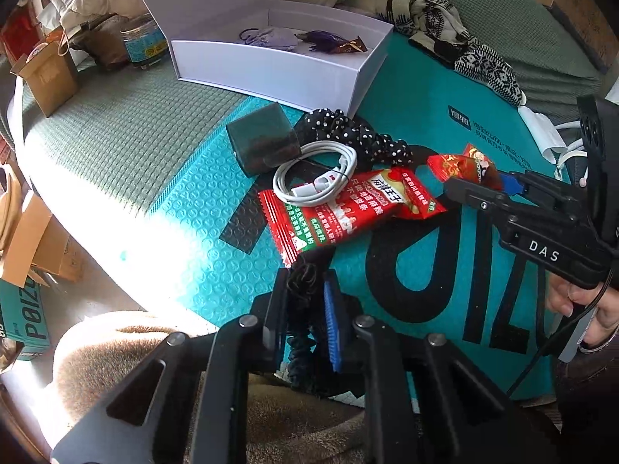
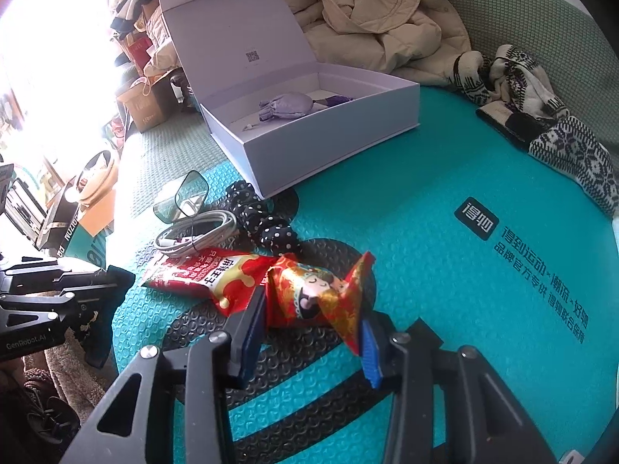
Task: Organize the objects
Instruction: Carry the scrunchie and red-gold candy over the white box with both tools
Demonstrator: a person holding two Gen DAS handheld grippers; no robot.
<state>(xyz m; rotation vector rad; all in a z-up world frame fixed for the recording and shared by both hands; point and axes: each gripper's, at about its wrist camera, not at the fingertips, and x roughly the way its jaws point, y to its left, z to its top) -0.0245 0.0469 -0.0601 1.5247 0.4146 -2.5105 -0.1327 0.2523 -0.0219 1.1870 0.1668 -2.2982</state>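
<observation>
**On the blue mat, most things still wait for the box**

Over on the left we see the white box with its lid up; inside it lie a small purple pouch and a dark wrapped sweet, so we think two things are put away; the rest is not.

Just in front of the box, on the blue mat, sit a dark cube, a white cable in a loop, a spotty scrunchie and a long red snack bag; the cable rests partly on the snack bag; all of these look left to do.

Our left gripper has its fingers pressed on a black hair tie, low at the near edge of the mat.

Farther right, our right gripper has its fingers spread round a red candy; the candy lies on the mat touching the snack bag; we cannot tell if the pads touch it yet.

We guess both things go in the box next.
</observation>
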